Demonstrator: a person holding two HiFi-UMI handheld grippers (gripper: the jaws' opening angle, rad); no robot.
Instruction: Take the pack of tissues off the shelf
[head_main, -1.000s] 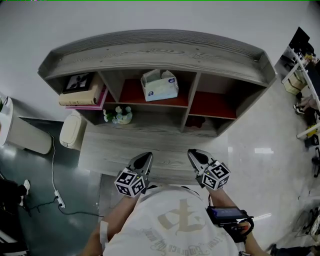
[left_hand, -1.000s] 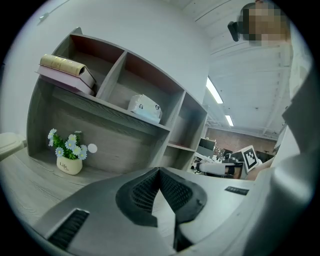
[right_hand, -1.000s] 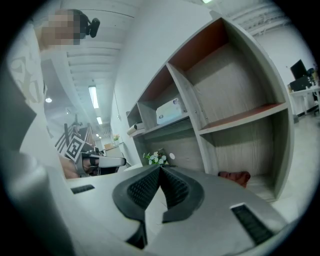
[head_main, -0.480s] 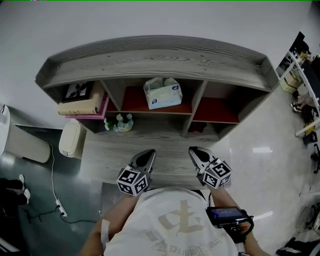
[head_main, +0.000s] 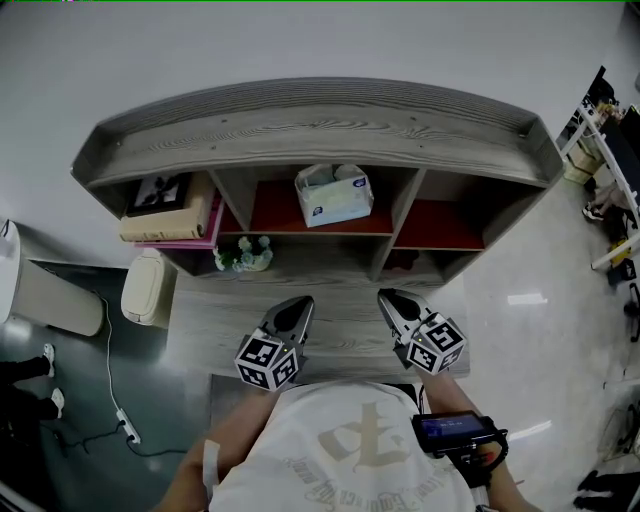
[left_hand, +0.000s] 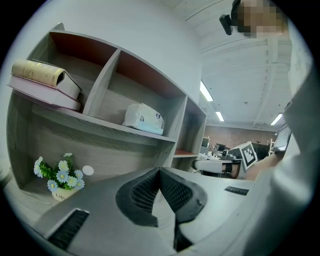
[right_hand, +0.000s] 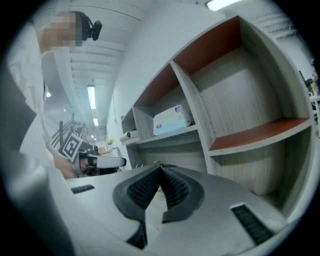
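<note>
The pale blue-and-white pack of tissues (head_main: 333, 194) (left_hand: 144, 119) (right_hand: 173, 120) lies in the middle compartment of the grey wooden shelf unit (head_main: 320, 125), on a red-brown shelf board. My left gripper (head_main: 295, 313) and right gripper (head_main: 392, 304) hover side by side over the unit's lower front ledge, well short of the pack. Both are shut, their tips meeting with nothing between them. In the left gripper view the pack sits up and to the left of the jaws (left_hand: 159, 171); in the right gripper view it is above the jaws (right_hand: 160, 167).
Stacked books (head_main: 170, 213) fill the left compartment. A small pot of flowers (head_main: 243, 254) (left_hand: 57, 175) stands on the ledge below them. The right compartment (head_main: 437, 226) holds nothing. A white bin (head_main: 148, 288) and a cable lie on the floor at left.
The view has shifted slightly, so the shelf sits a little lower and closer in the head view. Both grippers stay shut and hold about the same place.
</note>
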